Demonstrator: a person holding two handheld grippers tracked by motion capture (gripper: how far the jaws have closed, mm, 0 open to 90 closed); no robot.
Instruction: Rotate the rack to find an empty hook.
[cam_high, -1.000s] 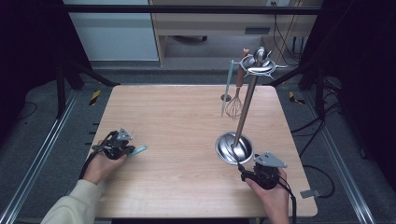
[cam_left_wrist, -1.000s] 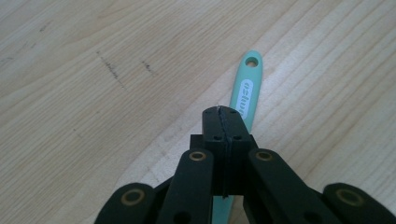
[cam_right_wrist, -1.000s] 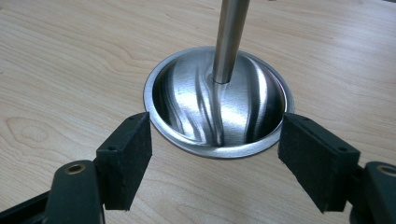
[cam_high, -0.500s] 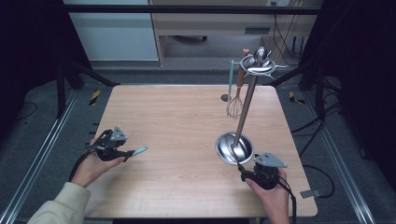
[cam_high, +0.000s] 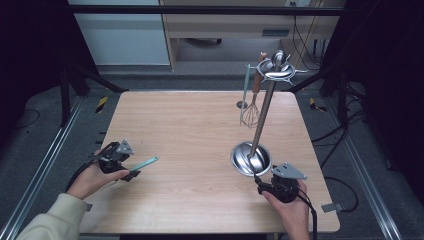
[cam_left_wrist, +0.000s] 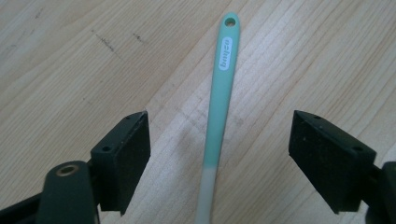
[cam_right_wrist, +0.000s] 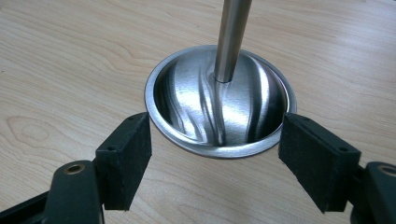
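1. Left gripper (cam_left_wrist: 219, 154) over the slim mint-green silicone utensil handle (cam_left_wrist: 223, 100); jaws released, spread wide on either side with no pad touching; handle flat on the pale wooden worktop (cam_high: 190, 130), near its left front part, hanging hole pointing away from the hand.
2. Right gripper (cam_right_wrist: 215, 161) at the round brushed-steel base (cam_right_wrist: 219, 100) of the tall utensil stand (cam_high: 262, 115); jaws released, pads just outside the rim; worth pinching the rim to steady the stand.
3. For a clean regrasp: centre the handle between the pads, close squarely across its width, lift level toward the hook ring (cam_high: 277, 72) beside the wire whisk (cam_high: 250, 112).
4. Against a second ago: left jaws then clenched, now just opened; handle freed between them; right gripper unchanged.
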